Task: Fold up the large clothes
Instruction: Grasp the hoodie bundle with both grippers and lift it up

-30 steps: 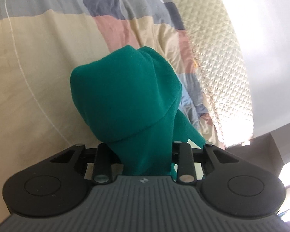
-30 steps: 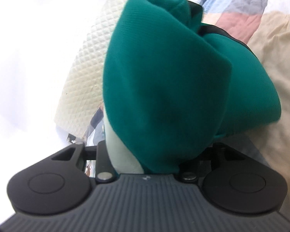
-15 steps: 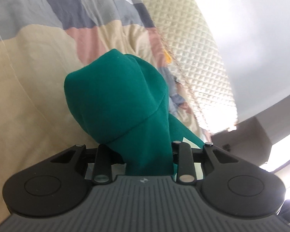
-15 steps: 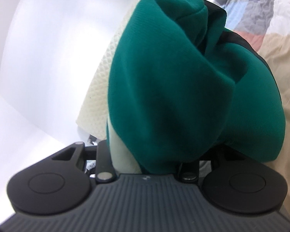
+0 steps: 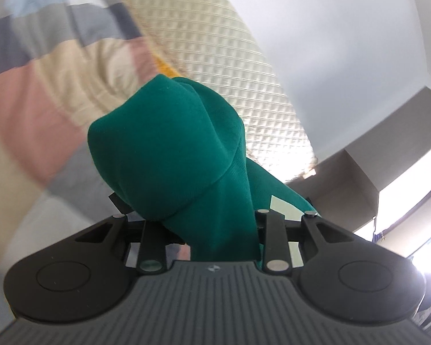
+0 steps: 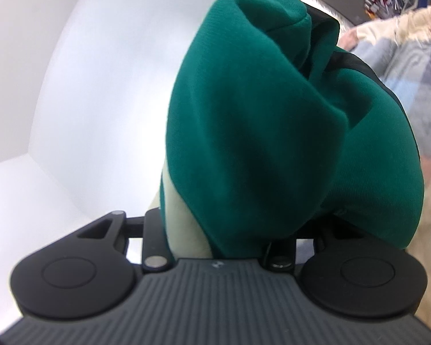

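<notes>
A dark green garment [image 5: 169, 149] is bunched over my left gripper [image 5: 215, 218], which is shut on it and holds it lifted above the bed; the fingertips are hidden under the cloth. In the right wrist view the same green garment [image 6: 258, 132] drapes over my right gripper [image 6: 224, 230], which is shut on it; a pale lining patch [image 6: 181, 224] shows at the lower left. Both grippers hold the cloth raised and tilted upward.
A patchwork bedspread [image 5: 43, 86] in beige, pink, grey and blue lies below at the left. A cream quilted headboard [image 5: 230, 66] stands behind it. White wall [image 6: 86, 86] fills the right wrist view's left side. A bright window [image 5: 411, 201] is at the far right.
Both grippers have lifted and tilted upward with the green garment. The bed has dropped out of most of the view, and wall and ceiling now fill more of it.
</notes>
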The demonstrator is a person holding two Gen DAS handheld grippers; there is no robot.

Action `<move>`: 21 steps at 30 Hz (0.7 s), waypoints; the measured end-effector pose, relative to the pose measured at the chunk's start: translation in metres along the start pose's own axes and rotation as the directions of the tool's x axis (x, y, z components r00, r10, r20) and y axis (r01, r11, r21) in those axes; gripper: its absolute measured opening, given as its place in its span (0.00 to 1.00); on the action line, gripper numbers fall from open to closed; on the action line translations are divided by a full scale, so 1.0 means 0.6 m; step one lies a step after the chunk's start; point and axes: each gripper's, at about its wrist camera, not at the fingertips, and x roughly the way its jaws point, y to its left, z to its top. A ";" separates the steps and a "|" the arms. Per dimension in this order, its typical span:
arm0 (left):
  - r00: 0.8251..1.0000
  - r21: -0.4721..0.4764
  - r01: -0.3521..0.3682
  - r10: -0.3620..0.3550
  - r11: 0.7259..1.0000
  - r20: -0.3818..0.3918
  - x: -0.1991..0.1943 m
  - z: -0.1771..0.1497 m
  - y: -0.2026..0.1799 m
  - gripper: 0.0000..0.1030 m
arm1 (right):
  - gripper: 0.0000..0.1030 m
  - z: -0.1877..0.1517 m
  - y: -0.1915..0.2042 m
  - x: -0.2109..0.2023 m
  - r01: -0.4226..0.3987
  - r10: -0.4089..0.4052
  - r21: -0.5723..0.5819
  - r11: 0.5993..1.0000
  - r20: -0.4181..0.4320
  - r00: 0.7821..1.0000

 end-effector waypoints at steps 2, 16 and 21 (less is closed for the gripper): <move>1.000 0.017 0.011 -0.011 1.000 -0.003 0.043 0.010 -0.029 0.33 | 0.44 0.030 -0.017 0.011 -0.004 0.003 0.014 1.000 0.021 1.000; 0.989 0.067 -0.082 0.090 0.994 -0.114 0.398 -0.063 -0.003 0.33 | 0.44 0.123 -0.228 0.148 0.136 -0.139 0.057 0.989 0.064 0.988; 0.979 0.103 -0.130 0.144 0.986 -0.142 0.467 -0.091 0.079 0.33 | 0.44 0.060 -0.350 0.164 0.184 -0.190 0.153 0.971 0.030 0.981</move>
